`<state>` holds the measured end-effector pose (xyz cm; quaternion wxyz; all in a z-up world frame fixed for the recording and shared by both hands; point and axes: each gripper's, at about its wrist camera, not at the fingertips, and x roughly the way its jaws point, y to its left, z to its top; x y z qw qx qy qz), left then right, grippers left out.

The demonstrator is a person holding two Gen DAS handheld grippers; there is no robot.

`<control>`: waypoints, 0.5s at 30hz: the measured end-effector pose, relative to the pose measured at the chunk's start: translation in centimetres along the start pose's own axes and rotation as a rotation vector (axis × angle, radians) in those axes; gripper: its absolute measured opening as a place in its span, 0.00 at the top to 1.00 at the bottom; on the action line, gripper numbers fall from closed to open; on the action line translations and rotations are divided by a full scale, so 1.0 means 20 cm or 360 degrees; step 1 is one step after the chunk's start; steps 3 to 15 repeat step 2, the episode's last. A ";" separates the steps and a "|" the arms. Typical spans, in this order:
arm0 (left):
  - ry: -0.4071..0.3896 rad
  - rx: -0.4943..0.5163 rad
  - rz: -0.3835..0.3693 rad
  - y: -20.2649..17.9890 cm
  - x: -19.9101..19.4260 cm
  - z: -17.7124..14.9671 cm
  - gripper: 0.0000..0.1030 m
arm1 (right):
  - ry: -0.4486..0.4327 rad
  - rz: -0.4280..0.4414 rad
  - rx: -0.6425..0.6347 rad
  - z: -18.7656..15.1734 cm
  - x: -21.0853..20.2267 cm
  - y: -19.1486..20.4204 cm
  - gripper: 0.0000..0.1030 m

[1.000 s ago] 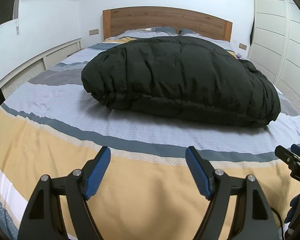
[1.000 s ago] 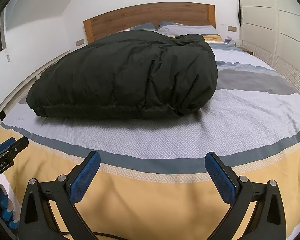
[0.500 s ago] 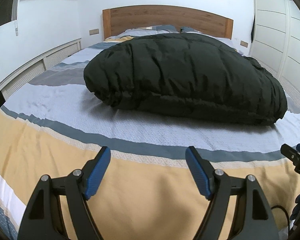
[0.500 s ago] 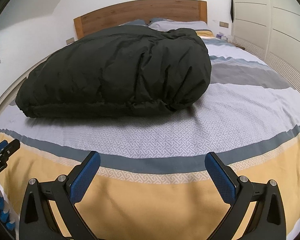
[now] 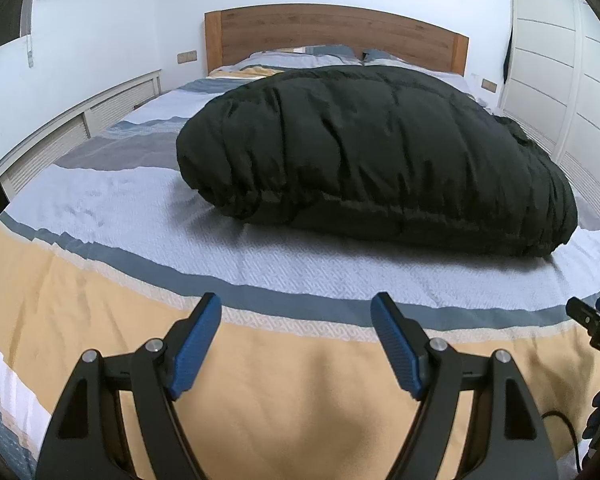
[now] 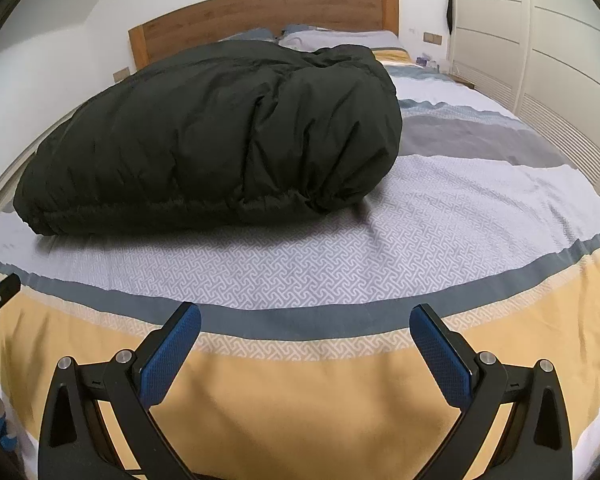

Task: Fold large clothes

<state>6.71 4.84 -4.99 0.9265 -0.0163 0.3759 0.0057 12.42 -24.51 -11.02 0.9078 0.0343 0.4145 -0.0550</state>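
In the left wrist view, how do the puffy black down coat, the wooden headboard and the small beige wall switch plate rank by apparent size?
Largest to smallest, as they look:
1. Puffy black down coat, though it lies nearer the camera.
2. Wooden headboard, farther away and partly hidden by the coat, so its true size is unsure.
3. Small beige wall switch plate.

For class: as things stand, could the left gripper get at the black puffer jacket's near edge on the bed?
Probably yes. The left gripper is open and empty, and only bare striped bedspread lies between it and the black puffer jacket. Nothing blocks the way, though it still has a gap to cross.
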 end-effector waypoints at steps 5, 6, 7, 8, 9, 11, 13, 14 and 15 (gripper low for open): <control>-0.0006 0.0003 0.0010 0.01 -0.01 0.02 0.26 | 0.0011 -0.0004 0.0001 0.01 -0.01 0.01 0.01; -0.0006 0.0003 0.0010 0.01 -0.01 0.02 0.26 | 0.0011 -0.0004 0.0001 0.01 -0.01 0.01 0.01; -0.0006 0.0003 0.0010 0.01 -0.01 0.02 0.26 | 0.0011 -0.0004 0.0001 0.01 -0.01 0.01 0.01; -0.0006 0.0003 0.0010 0.01 -0.01 0.02 0.26 | 0.0011 -0.0004 0.0001 0.01 -0.01 0.01 0.01; -0.0006 0.0003 0.0010 0.01 -0.01 0.02 0.26 | 0.0011 -0.0004 0.0001 0.01 -0.01 0.01 0.01; -0.0006 0.0003 0.0010 0.01 -0.01 0.02 0.26 | 0.0011 -0.0004 0.0001 0.01 -0.01 0.01 0.01; -0.0006 0.0003 0.0010 0.01 -0.01 0.02 0.26 | 0.0011 -0.0004 0.0001 0.01 -0.01 0.01 0.01; -0.0006 0.0003 0.0010 0.01 -0.01 0.02 0.26 | 0.0011 -0.0004 0.0001 0.01 -0.01 0.01 0.01; -0.0006 0.0003 0.0010 0.01 -0.01 0.02 0.26 | 0.0011 -0.0004 0.0001 0.01 -0.01 0.01 0.01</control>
